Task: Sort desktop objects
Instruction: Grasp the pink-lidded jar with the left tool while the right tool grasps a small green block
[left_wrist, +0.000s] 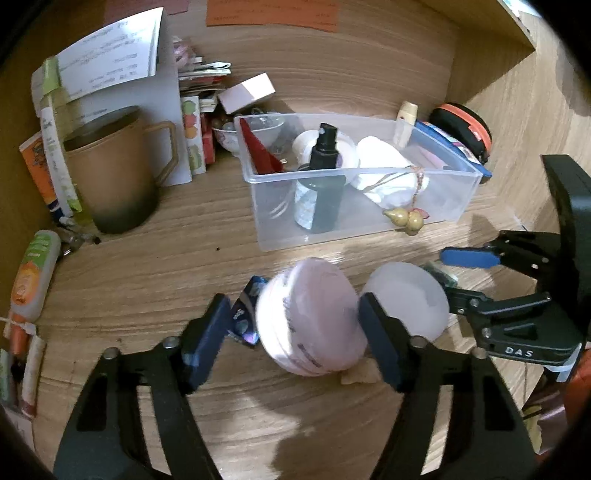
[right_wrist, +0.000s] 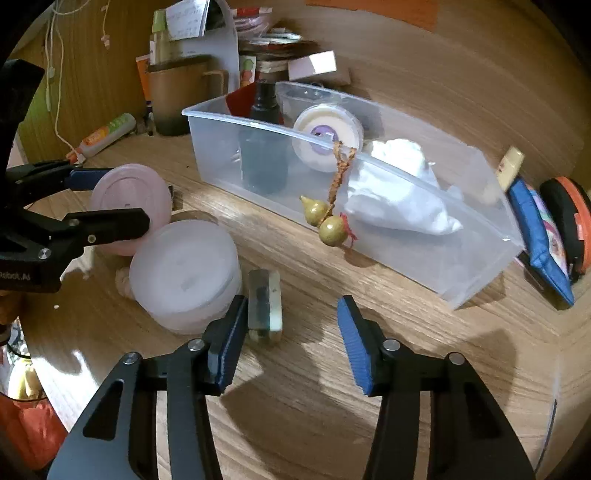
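Note:
A pink round jar (left_wrist: 310, 317) stands tilted on the wooden desk between the fingers of my left gripper (left_wrist: 295, 343). The right pad touches its side; the left pad is apart from it, with a small blue patterned packet (left_wrist: 243, 314) in the gap. The right wrist view also shows the pink jar (right_wrist: 125, 192) and left gripper (right_wrist: 107, 201). Beside it stands a frosted white jar (right_wrist: 184, 266). My right gripper (right_wrist: 291, 341) is open, with a small greenish block (right_wrist: 264, 306) just ahead of its left pad, not gripped.
A clear plastic bin (left_wrist: 369, 173) behind holds a dark spray bottle (left_wrist: 321, 177), a white cloth (left_wrist: 388, 173) and a round tin; a gourd charm (right_wrist: 325, 221) hangs over its rim. A brown mug (left_wrist: 114, 173), papers and tubes crowd the left. Pouches (right_wrist: 539, 229) lie right.

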